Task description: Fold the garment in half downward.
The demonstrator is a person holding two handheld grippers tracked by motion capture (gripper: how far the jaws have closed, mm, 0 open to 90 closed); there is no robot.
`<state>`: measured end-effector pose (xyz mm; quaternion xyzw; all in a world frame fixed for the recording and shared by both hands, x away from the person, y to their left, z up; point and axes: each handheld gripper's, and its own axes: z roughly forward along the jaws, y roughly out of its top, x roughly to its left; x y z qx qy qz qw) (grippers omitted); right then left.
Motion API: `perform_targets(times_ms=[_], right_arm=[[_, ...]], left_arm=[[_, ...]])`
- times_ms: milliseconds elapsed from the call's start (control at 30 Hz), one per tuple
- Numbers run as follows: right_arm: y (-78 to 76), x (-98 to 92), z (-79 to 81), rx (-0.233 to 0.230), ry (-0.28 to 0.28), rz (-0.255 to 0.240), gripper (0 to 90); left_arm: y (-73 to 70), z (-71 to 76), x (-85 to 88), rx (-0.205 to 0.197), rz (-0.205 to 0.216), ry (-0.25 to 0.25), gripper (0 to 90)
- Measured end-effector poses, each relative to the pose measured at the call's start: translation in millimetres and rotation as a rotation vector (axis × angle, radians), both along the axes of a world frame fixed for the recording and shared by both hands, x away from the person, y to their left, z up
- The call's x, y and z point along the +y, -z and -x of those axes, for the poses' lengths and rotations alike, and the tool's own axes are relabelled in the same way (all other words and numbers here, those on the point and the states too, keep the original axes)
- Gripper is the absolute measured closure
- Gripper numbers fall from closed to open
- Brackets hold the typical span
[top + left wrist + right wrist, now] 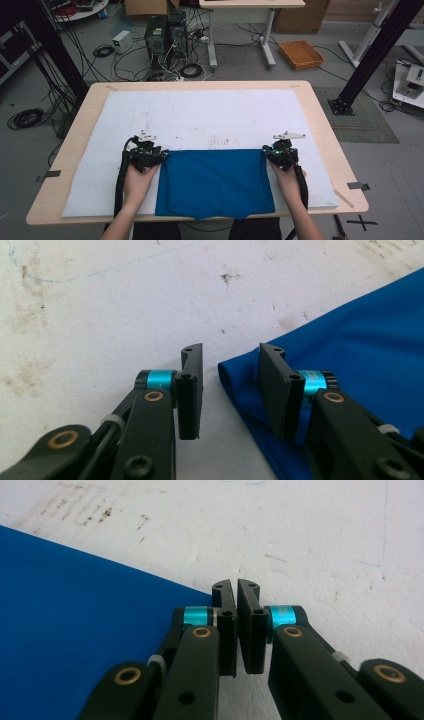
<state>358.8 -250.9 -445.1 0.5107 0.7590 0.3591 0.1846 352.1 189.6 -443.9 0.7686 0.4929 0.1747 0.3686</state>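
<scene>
At the near edge of the surface (320,125), on its white foam mat (200,115), lies a folded blue garment (215,182), its lower hem hanging slightly over the mat's near edge. The fold line runs straight across the top, parallel to the far edge, which suggests a fold just laid flat. The left tongs (159,155) rest at the garment's upper left corner; in the left gripper view (230,390) the jaws stand apart, one on bare mat, the other over the blue cloth (360,350), with the folded corner between them but not pinched. The right tongs (267,152) sit at the upper right corner; in the right gripper view (237,630) the jaws are nearly together with only a thin gap, and no cloth (75,630) can be seen between them. Both hands flank the garment symmetrically, a placement that probably keeps the fold square while the corners are set down.
</scene>
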Motion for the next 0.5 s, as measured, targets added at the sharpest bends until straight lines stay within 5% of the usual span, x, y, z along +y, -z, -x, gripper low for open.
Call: perform_targets(times_ms=[67,133,200,333,433,500], right_arm=[[-0.9,-1.2,0.2,-0.006,0.006,-0.003,82.4],[-6.3,-6.5,0.6,-0.017,0.042,-0.081,66.9],[-7.3,-7.4,-0.3,-0.015,0.046,-0.105,64.6],[-4.3,-1.5,-3.4,0.035,0.041,-0.132,52.3],[1.6,3.6,-4.5,0.064,0.028,-0.104,61.0],[2.4,5.1,-2.4,0.048,0.004,-0.070,76.2]], left_arm=[[-2.4,1.0,1.7,-0.023,0.031,-0.005,59.3],[-5.8,2.4,3.3,-0.047,0.072,-0.007,53.3],[-5.4,0.8,2.4,-0.043,0.102,0.004,52.0],[2.6,-5.1,-0.2,0.002,0.032,-0.019,50.3],[3.0,-5.4,0.9,0.005,0.042,-0.025,51.3],[2.8,-2.2,-2.9,-0.026,-0.024,-0.016,57.8]])
